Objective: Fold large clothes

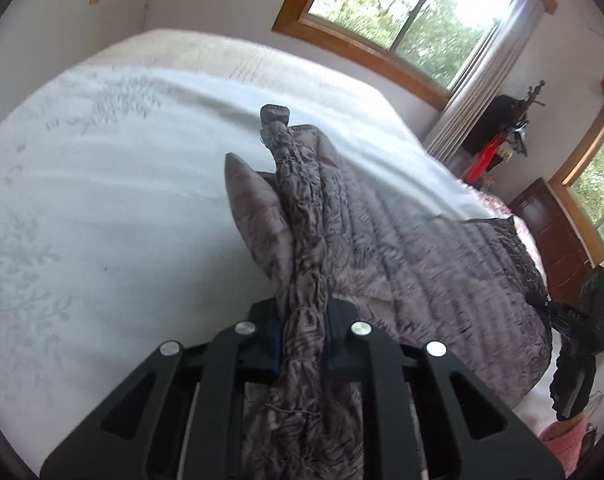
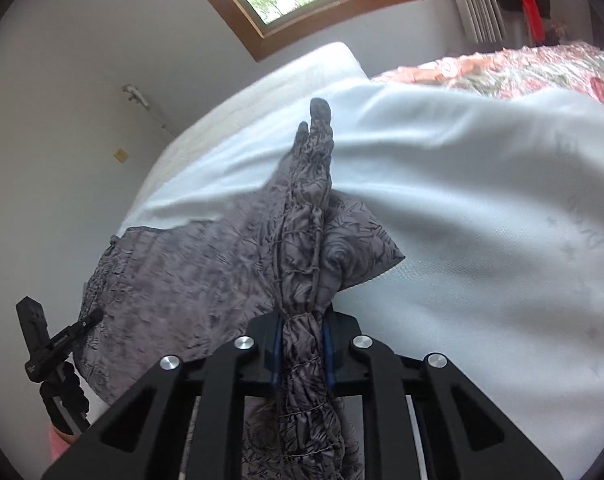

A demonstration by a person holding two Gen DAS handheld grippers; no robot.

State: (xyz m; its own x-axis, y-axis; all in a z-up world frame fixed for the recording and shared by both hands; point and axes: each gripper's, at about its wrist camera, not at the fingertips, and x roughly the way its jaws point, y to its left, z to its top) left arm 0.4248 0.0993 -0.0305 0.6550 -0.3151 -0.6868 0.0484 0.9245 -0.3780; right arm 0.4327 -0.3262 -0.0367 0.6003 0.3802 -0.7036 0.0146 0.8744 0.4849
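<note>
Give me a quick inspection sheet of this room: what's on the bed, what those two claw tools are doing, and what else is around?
Surface: bed under a white floral sheet.
Job's things: grey patterned garment, stretched between both tools, partly lying on the bed.
Clutter: pink floral quilt at the far end.
Grippers: left gripper shut on a bunched edge of the garment; right gripper shut on another bunched edge.
Cables: nothing seen.
Surroundings: wood-framed window with trees outside, curtain, dark clothes on a hanger with something red, brown wooden cabinet.
</note>
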